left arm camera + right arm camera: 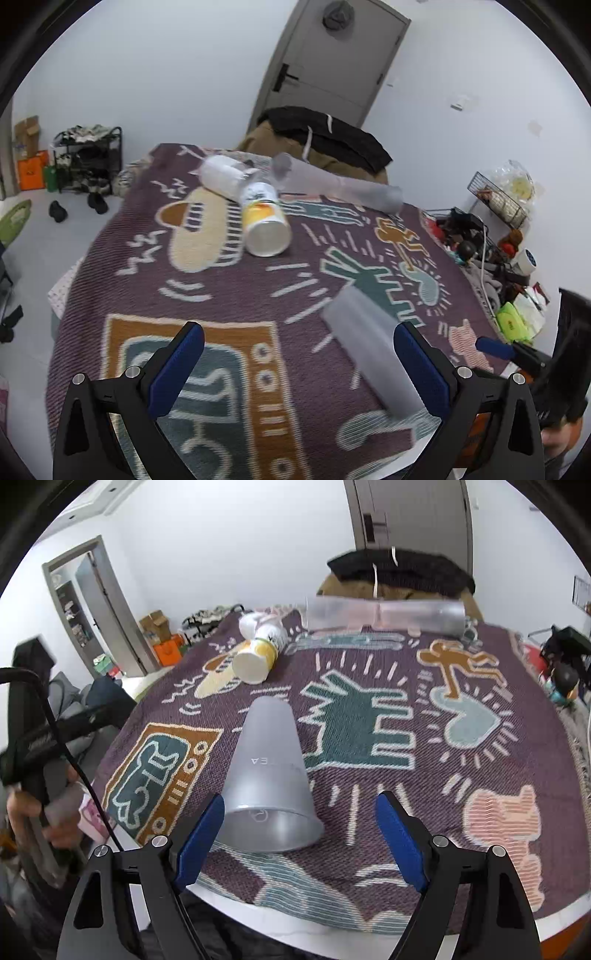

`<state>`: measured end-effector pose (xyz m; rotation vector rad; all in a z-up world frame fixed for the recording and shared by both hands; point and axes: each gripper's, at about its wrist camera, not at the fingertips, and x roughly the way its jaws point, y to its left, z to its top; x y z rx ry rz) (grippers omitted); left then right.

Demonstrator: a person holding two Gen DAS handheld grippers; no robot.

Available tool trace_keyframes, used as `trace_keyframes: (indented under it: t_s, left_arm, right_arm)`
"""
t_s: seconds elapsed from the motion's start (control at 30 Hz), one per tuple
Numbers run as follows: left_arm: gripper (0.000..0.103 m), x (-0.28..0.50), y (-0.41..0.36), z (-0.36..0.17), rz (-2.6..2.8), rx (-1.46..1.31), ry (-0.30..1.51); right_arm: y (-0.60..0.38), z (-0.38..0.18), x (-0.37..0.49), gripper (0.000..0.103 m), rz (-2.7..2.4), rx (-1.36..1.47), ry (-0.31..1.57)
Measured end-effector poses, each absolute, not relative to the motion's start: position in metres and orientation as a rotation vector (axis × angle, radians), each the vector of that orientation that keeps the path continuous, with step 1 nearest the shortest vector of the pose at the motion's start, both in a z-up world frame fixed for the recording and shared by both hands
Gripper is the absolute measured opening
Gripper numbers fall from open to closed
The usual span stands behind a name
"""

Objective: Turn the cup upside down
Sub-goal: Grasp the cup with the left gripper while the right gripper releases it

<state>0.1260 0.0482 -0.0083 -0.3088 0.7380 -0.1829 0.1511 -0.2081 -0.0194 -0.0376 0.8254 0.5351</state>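
- Right gripper [299, 840] hangs spread wide and empty over the near edge of the tabletop [480, 919].
- Left gripper [299, 363] is likewise wide apart, holding nothing.
- Frosted plastic cup [267, 775] stands mouth-down on the patterned blanket [369, 720], just ahead of the right gripper, nearer its left finger, not touching.
- Judging by that pose, the flip looks done; next comes backing off without nudging it.
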Motion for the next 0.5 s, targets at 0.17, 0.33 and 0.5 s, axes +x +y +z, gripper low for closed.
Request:
trace_keyframes:
  t_s: [0.17, 0.33, 0.5]
  left_arm:
    - [0.101, 0.149, 0.031, -0.009, -0.223, -0.35, 0.805]
    - [0.099, 0.175, 0.014, -0.015, -0.24, -0.393, 0.894]
    - [0.096, 0.198, 0.003, -0.028, -0.227, -0.46, 0.993]
  right_arm:
    - [-0.23, -0.026, 0.148, 0.084, 0.524, 0.014, 0.775]
    - [-0.247, -0.036, 0.143, 0.084, 0.539, 0.066, 0.738]
    - [-0.263, -0.049, 0.139, 0.084, 0.535, 0.106, 0.698]
